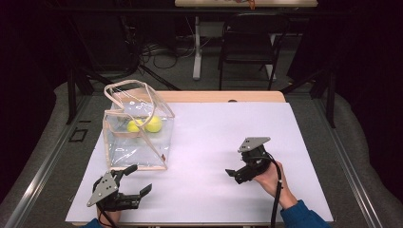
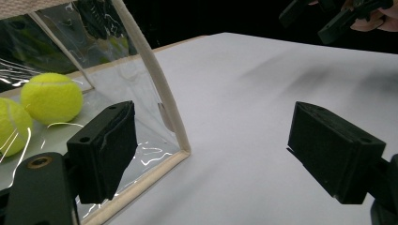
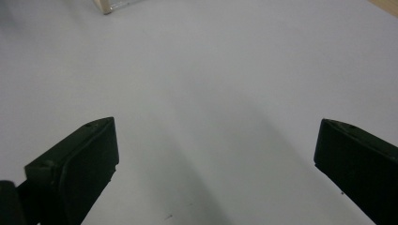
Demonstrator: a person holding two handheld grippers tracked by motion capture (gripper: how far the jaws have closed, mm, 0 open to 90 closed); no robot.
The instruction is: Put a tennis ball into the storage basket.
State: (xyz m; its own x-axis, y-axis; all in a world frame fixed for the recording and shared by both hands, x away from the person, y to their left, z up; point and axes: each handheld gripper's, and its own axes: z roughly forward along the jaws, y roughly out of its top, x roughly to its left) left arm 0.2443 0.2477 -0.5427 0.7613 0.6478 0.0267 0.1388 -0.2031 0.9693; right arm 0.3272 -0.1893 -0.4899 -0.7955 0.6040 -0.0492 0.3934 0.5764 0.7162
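White tabletop [image 1: 214,142] carried a clear plastic bag with cream trim [image 1: 138,128] holding two yellow tennis balls [image 1: 146,125]. Both the left gripper [image 1: 132,179], beside its near corner, and the right gripper [image 1: 236,172], well apart, held jaws wide. Steadying the floppy rim first seemed wise.

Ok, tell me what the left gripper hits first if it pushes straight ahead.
Probably the clear bag's trimmed corner edge, between the open jaws of the left gripper; depth is unclear.
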